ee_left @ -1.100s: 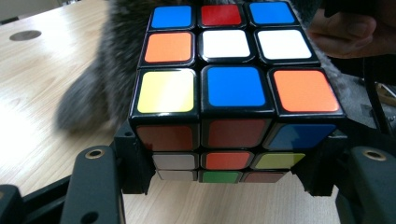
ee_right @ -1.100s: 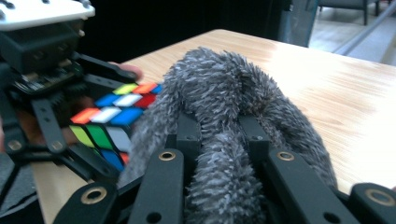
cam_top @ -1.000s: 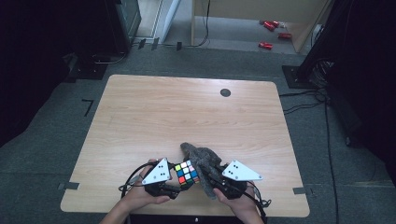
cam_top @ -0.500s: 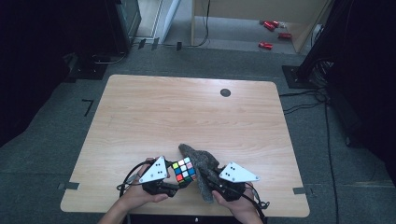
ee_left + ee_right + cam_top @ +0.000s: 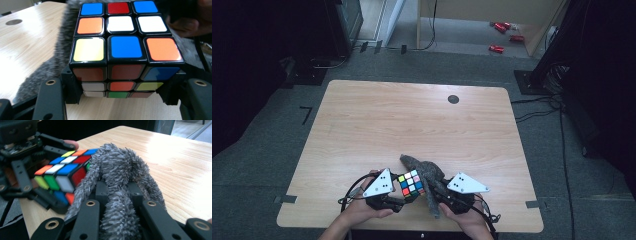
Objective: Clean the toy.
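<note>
From the high view, my two hands come in at the table's (image 5: 362, 130) near edge. My left gripper (image 5: 398, 194) clamps the cube (image 5: 411, 183), and my right gripper (image 5: 437, 192) grips the grey cloth (image 5: 427, 175). Cube and cloth touch, low and just off centre on the wooden top. This view alone takes in the whole table, the dark round spot (image 5: 453, 99) near its far edge, the grey floor around it and red cans (image 5: 502, 27) far back. Each gripper carries a pale three-cornered plate, the two pointing toward each other. My left hand (image 5: 357, 212) and right hand (image 5: 464, 220) lie level at the edge, wrists straight. No writing can be read here.

In the left gripper view, the cube (image 5: 125, 47) sits close up, squeezed between my left gripper's (image 5: 120, 100) black jaws at its lower corners. Its top face reads blue, red, blue; orange, white, white; yellow, blue, orange. The near face is in shadow. The cloth (image 5: 50, 70) lies fuzzy behind and to the left, touching the cube. Fingers of my other hand show at upper right. The stickers carry no brand.

In the right gripper view, my right gripper (image 5: 117, 202) is closed on a thick fold of the cloth (image 5: 120, 177), which humps up and spills down between the jaws. The cube (image 5: 62, 175) stands at left, tilted, pressed against the cloth, with my left gripper (image 5: 42, 195) around it and a fingertip behind. Bare wood (image 5: 175, 152) runs off to the right.
</note>
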Demonstrator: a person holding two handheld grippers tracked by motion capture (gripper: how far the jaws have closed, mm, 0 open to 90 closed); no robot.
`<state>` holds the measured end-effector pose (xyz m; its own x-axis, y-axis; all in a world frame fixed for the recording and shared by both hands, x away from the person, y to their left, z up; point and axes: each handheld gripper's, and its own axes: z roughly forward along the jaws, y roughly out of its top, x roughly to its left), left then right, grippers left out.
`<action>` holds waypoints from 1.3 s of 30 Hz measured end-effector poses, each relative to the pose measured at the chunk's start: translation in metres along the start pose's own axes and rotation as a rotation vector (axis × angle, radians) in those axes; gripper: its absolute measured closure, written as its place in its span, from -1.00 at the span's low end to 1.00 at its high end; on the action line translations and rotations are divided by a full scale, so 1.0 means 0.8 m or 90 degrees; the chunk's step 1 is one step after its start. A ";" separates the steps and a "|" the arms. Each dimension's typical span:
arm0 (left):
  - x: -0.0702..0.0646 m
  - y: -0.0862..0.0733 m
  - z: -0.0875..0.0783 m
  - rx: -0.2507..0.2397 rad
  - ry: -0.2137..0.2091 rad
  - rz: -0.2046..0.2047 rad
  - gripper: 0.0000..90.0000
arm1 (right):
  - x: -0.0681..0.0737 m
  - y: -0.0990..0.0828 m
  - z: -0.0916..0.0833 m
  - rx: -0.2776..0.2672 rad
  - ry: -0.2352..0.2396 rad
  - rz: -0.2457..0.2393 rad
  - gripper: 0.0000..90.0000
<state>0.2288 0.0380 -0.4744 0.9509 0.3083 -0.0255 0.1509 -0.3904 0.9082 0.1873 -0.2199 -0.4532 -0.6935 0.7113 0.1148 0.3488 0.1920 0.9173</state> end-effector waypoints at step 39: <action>0.002 0.003 -0.004 -0.009 0.020 0.003 -0.23 | -0.004 -0.007 0.006 -0.001 -0.011 0.001 0.71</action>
<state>0.2297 0.0399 -0.4708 0.9426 0.3339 -0.0090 0.1429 -0.3788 0.9144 0.1905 -0.2199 -0.4607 -0.6820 0.7230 0.1102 0.3494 0.1897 0.9176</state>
